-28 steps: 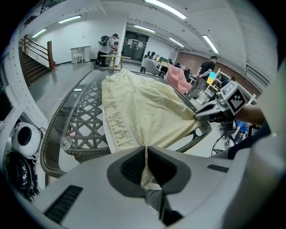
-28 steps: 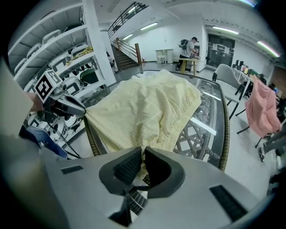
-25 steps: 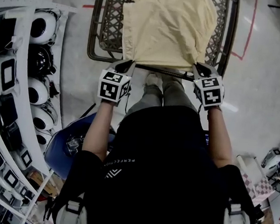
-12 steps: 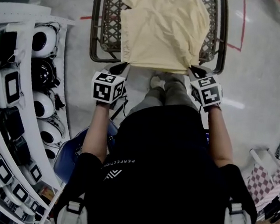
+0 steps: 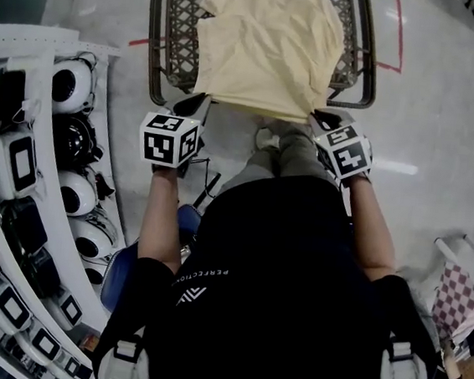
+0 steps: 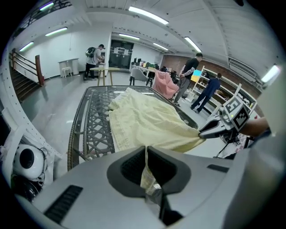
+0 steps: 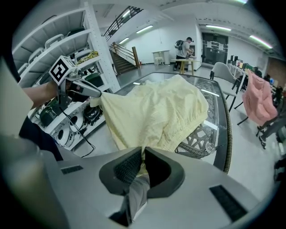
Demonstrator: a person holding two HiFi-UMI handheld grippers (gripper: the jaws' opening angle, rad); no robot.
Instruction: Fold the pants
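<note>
The pale yellow fabric pants point(image 5: 264, 48) are shown in one plain colour, without print. A dark brown woven lattice is presented by the glass-topped wicker table point(image 5: 169, 47). Black square markers on white are borne by the cubes of the left gripper point(image 5: 197, 103) and the right gripper point(image 5: 319, 117). The pale grey polished floor point(image 5: 446, 122) is crossed by a thin red line point(image 5: 398, 33). A pink-and-white checked item point(image 5: 460, 296), possibly a bag, is glimpsed at the right edge.

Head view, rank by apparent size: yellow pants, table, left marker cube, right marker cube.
1. table, though the frame cuts it off.
2. yellow pants.
3. left marker cube and right marker cube look alike; not ranked.
</note>
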